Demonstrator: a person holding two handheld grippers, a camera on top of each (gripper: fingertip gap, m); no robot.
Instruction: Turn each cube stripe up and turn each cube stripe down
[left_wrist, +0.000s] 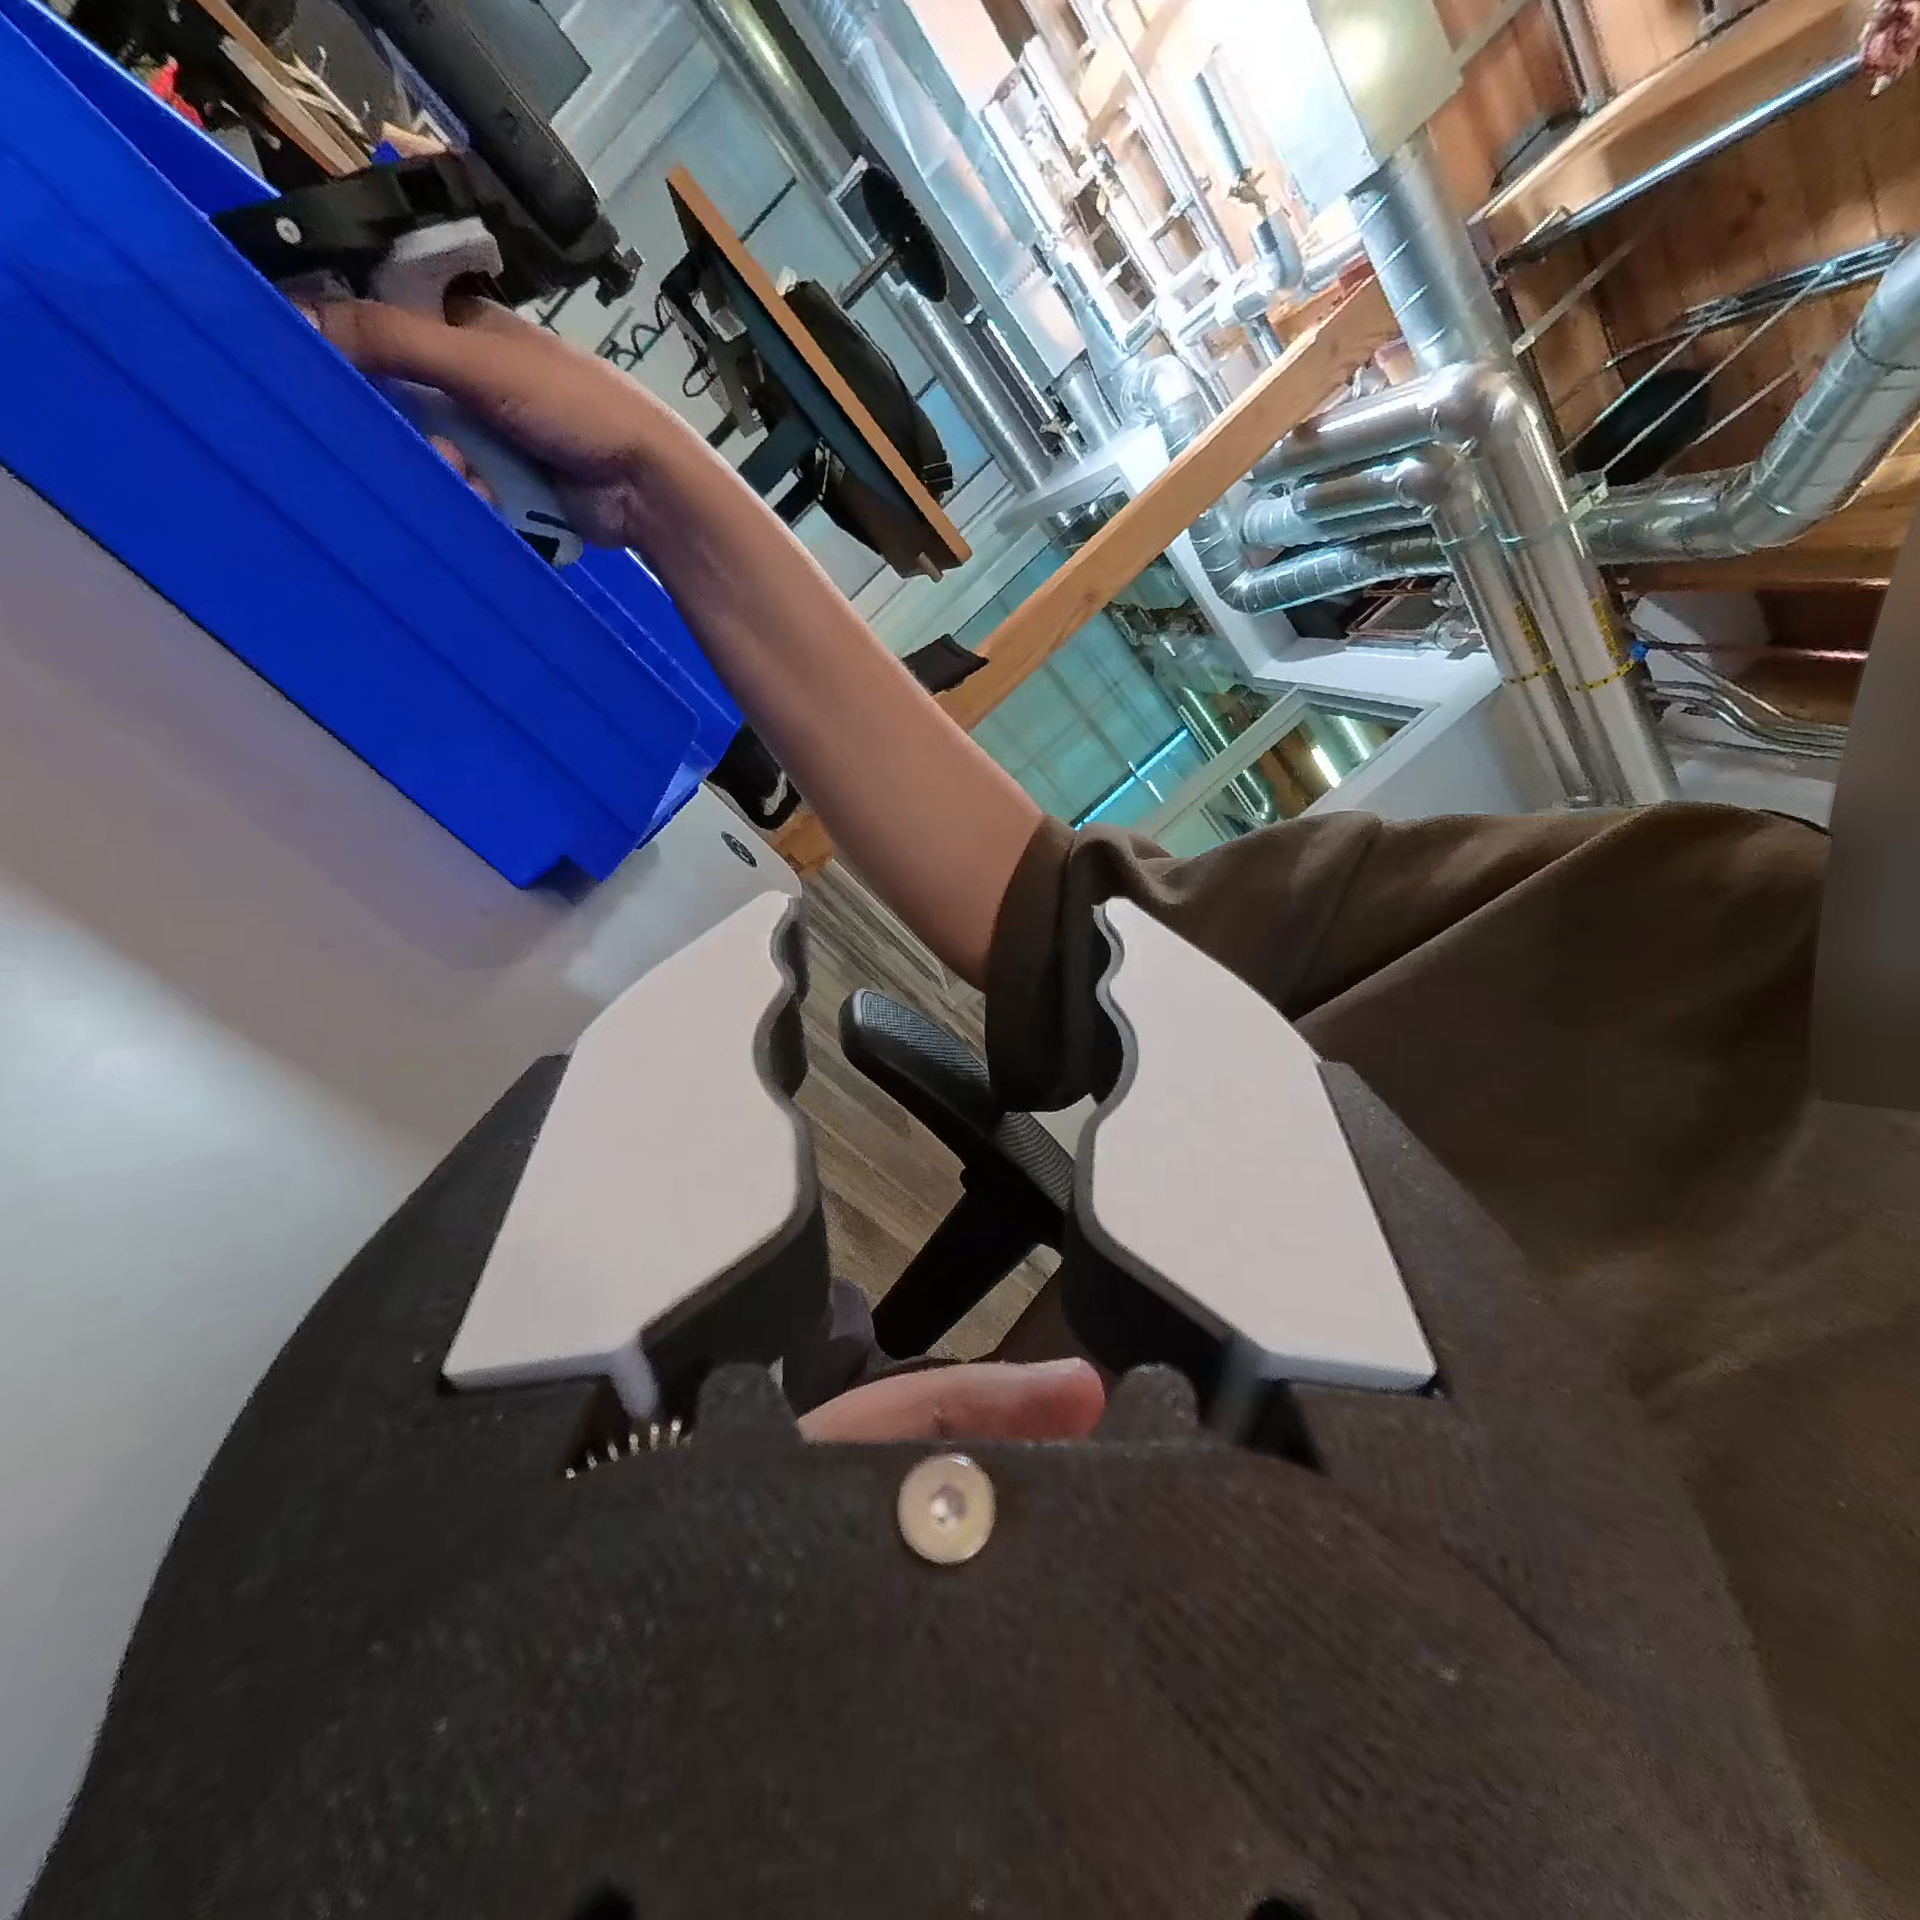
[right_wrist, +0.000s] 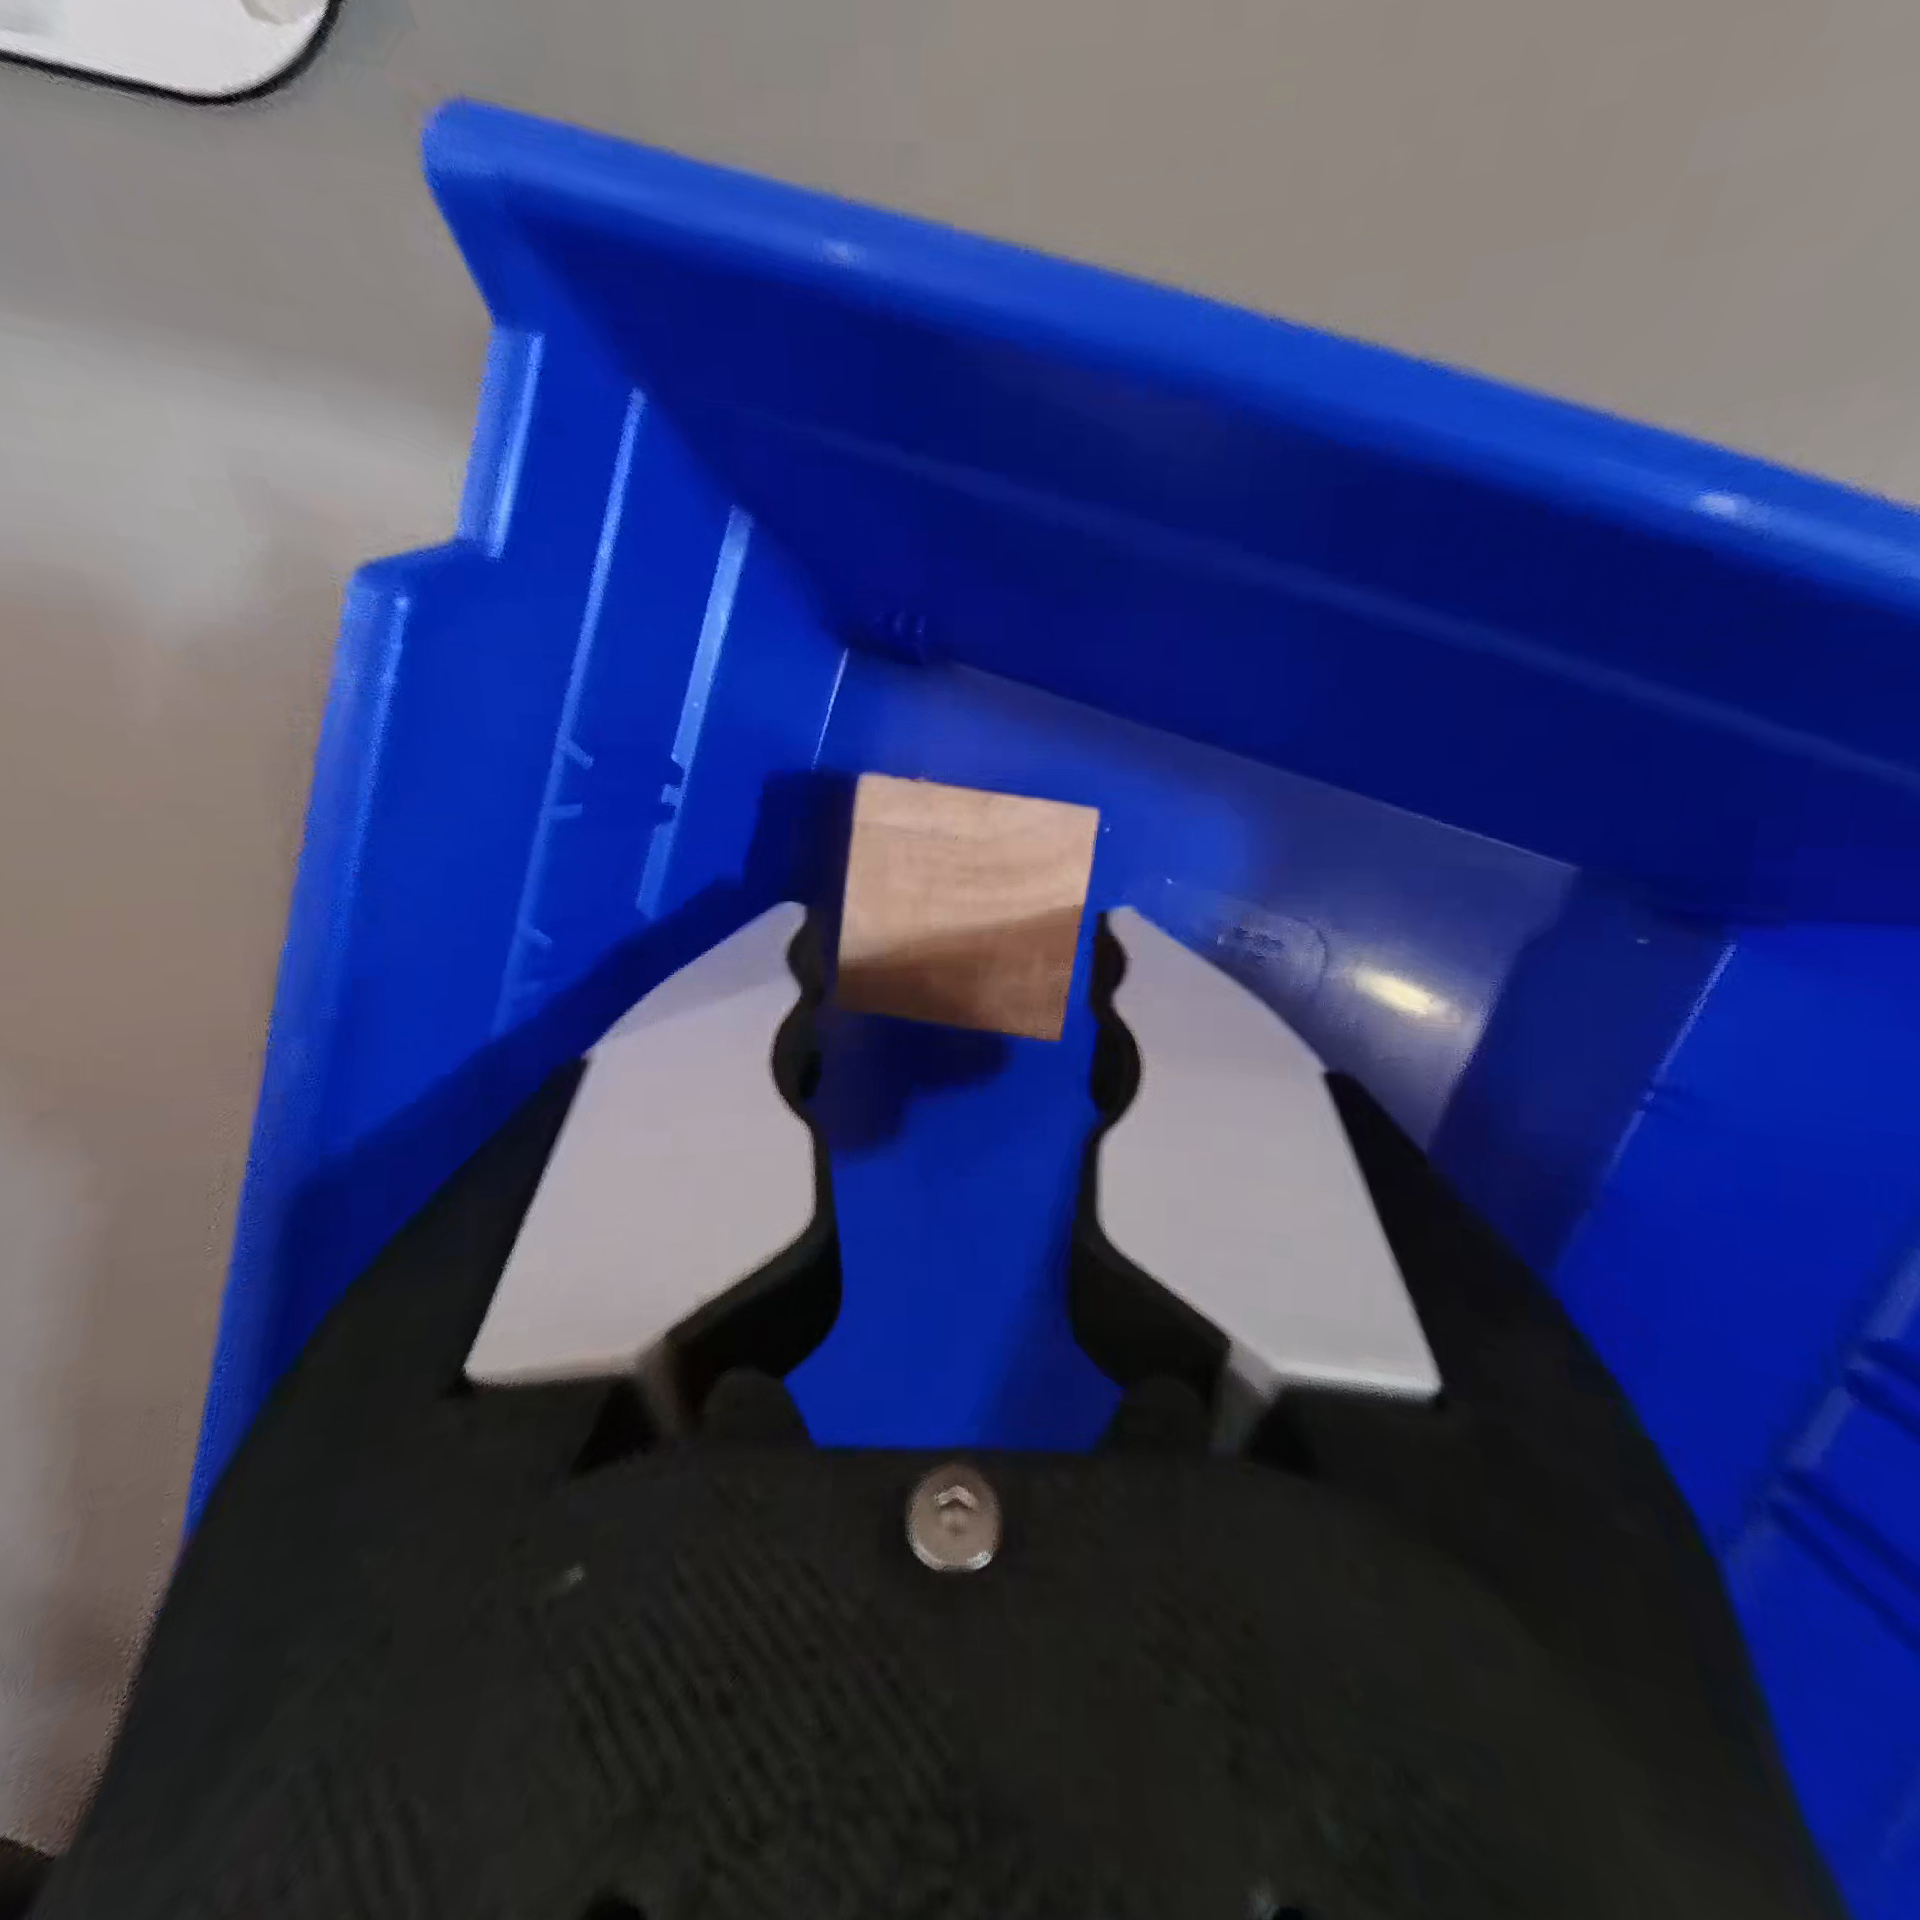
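Observation:
A wooden cube (right_wrist: 961, 904) lies on the floor of a blue bin (right_wrist: 1143, 468), near its far corner. The faces that show are plain wood; I see no clear stripe. My right gripper (right_wrist: 956, 930) reaches into the bin, open, with the cube between its fingertips and a thin gap on each side. In the left wrist view a person's hand (left_wrist: 499, 416) holds the right gripper's body (left_wrist: 416, 239) over the bin (left_wrist: 312, 520); its fingers are hidden inside. My left gripper (left_wrist: 951, 914) is open and empty, tilted, past the table's edge.
The bin stands on a pale table (left_wrist: 208, 1143), which also shows in the right wrist view (right_wrist: 156, 831). A white object (right_wrist: 156, 42) lies at the far left. A black chair armrest (left_wrist: 935, 1060) and the person's brown sleeve (left_wrist: 1455, 987) are beyond the left gripper.

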